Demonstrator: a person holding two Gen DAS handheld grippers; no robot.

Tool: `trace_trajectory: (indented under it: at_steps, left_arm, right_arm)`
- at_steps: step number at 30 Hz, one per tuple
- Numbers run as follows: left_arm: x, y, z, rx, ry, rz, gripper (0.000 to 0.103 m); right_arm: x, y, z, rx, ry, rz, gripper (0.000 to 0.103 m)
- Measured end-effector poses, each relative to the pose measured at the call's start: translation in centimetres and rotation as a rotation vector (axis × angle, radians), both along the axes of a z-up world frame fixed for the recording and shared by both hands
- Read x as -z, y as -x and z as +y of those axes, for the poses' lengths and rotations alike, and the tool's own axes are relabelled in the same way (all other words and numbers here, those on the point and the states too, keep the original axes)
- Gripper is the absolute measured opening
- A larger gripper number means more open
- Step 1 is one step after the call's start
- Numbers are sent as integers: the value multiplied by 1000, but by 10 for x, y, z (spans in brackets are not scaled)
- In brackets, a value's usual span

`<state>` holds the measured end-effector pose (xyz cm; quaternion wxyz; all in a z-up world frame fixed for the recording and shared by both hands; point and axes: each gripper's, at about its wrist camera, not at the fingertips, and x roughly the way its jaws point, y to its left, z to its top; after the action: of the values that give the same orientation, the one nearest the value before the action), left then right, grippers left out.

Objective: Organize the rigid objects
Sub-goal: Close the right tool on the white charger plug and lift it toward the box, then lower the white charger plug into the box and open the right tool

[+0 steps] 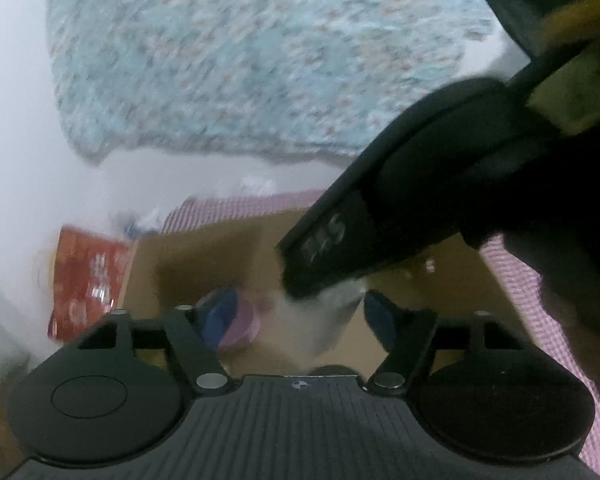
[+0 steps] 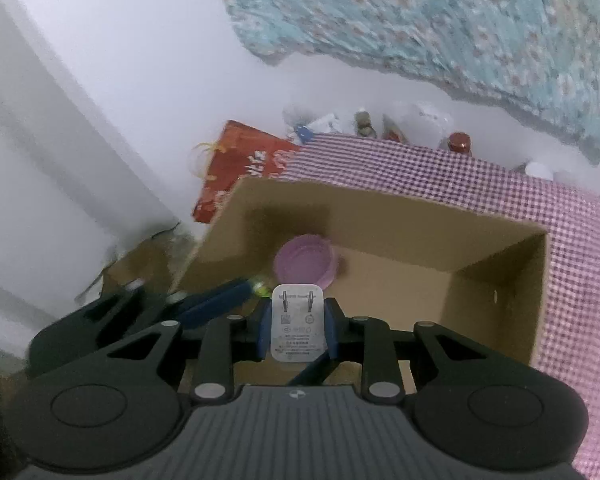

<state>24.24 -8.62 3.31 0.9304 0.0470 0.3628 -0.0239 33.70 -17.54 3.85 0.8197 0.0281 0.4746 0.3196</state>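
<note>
My right gripper (image 2: 298,322) is shut on a white plug-in charger (image 2: 298,328), prongs facing the camera, held above the near side of an open cardboard box (image 2: 380,196). A purple round lid (image 2: 306,264) lies on the box floor near the back left corner. In the left wrist view my left gripper (image 1: 300,314) stands open above the same box (image 1: 220,248), its blue fingers (image 1: 220,312) wide apart. The blurred white charger (image 1: 328,320) hangs between them untouched, under the right gripper's black body (image 1: 380,208). The purple lid (image 1: 244,320) shows just behind the left finger.
The box sits on a pink checked cloth (image 2: 460,176). A red patterned bag (image 2: 240,164) stands at its far left corner. Bottles and small jars (image 2: 458,142) line the far edge against a white wall. A floral blue fabric (image 2: 440,20) hangs above.
</note>
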Motion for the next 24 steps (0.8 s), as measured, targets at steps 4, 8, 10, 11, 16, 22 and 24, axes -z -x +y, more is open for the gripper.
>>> trace_trajectory:
  at_steps: [4,8,10,11,16,22,24]
  left_arm:
    - [12,-10,7,-28,-16,53,71]
    - [15,-9,16,-54,-8,83,71]
    - [15,-9,21,-62,7,89,71]
    - [14,-8,21,-65,14,90,71]
    - [2,4,24,-59,39,76,71]
    - [-31,42,26,-10,101,15,76]
    - [-40,60,26,16,117,-6,78]
  right_arm:
    - [33,-31,12,26,38,24,29]
    - [63,-43,25,17,81,50,29]
    - [71,-45,28,17,83,63,30]
    - [72,-46,27,16,75,67,31]
    - [55,-38,15,49,64,46,47]
    - [-1,3,-37,115,-69,-9,53]
    - [-19,26,-58,137,-112,-31,54]
